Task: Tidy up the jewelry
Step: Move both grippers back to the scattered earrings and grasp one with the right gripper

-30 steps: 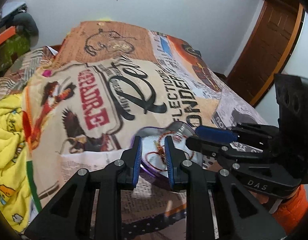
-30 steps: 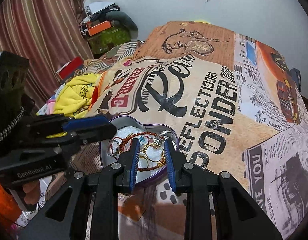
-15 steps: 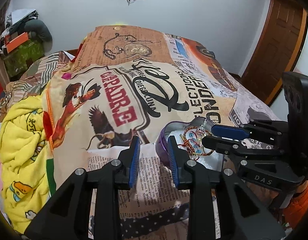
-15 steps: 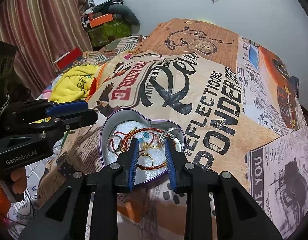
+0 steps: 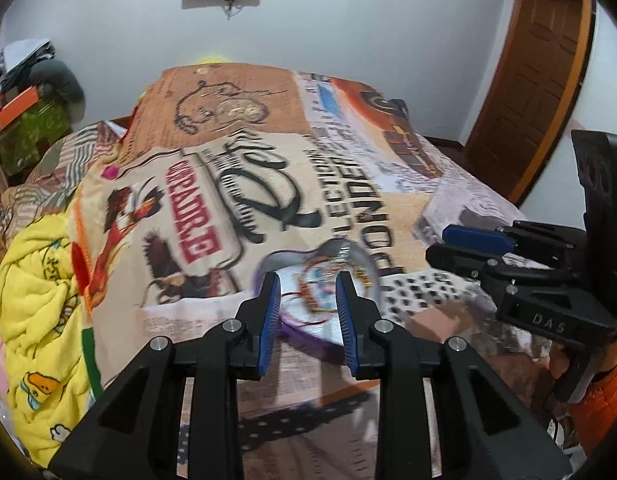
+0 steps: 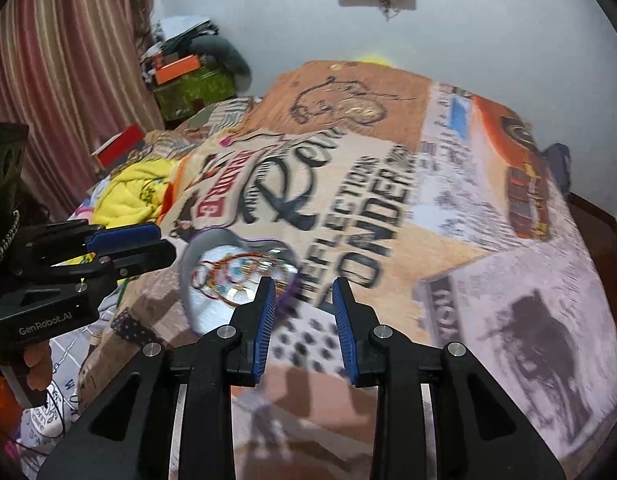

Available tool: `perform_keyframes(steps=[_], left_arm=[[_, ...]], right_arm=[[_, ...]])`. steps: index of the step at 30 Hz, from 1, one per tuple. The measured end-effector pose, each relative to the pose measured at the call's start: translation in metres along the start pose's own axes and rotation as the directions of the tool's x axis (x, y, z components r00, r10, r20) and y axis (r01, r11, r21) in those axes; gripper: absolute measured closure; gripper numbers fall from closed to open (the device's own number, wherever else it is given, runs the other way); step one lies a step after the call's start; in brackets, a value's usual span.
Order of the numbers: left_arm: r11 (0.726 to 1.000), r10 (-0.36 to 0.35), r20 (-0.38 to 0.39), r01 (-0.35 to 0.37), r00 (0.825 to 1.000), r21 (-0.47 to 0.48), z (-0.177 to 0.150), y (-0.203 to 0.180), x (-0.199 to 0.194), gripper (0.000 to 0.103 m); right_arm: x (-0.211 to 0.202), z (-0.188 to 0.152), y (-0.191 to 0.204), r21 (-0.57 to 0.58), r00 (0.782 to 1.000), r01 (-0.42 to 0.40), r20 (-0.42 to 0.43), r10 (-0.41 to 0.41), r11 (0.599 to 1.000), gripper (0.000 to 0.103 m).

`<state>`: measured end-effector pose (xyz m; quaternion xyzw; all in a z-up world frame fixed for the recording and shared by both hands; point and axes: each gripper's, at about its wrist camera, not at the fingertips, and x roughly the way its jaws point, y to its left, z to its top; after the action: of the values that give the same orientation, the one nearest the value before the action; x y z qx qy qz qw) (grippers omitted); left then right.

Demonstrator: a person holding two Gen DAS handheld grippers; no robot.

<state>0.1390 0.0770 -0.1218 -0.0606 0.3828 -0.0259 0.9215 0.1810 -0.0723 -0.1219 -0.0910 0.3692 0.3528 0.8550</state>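
Note:
A purple heart-shaped tin [image 5: 268,268] lies open on the printed bedspread, holding several bracelets and rings [image 5: 328,280], blurred. My left gripper [image 5: 308,292] is open and empty, just above the tin's near side. My right gripper [image 6: 302,294] is open and empty, off the tin's right edge; the tin [image 6: 196,248] sits left of its fingers. The right gripper shows in the left wrist view [image 5: 460,248] to the tin's right. The left gripper shows in the right wrist view [image 6: 148,244] at the tin's left.
The printed bedspread [image 5: 348,132] covers the bed. A yellow blanket [image 5: 36,300] is bunched at the left edge. A green box with clutter [image 6: 192,80] stands by the curtain. A wooden door [image 5: 528,80] is at the right.
My left gripper has swung back over the tin. My right gripper has pulled back and to the right, off the tin. Both stay open.

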Motion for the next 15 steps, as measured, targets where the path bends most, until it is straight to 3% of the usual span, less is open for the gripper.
perform_keyframes(steps=[9,15], left_arm=[[0.994,-0.071,-0.019,0.073,0.997,0.087,0.006,-0.058,0.012,0.070],[0.986,-0.119,-0.082,0.127,0.990,0.112,-0.004,-0.085,0.033,0.070]], right_arm=[[-0.044,-0.021,-0.054,0.103,0.994,0.102,0.031,-0.106,0.989,0.076],[-0.049,-0.040,-0.092,0.163,0.984,0.176,-0.029,-0.173,0.971,0.076]])
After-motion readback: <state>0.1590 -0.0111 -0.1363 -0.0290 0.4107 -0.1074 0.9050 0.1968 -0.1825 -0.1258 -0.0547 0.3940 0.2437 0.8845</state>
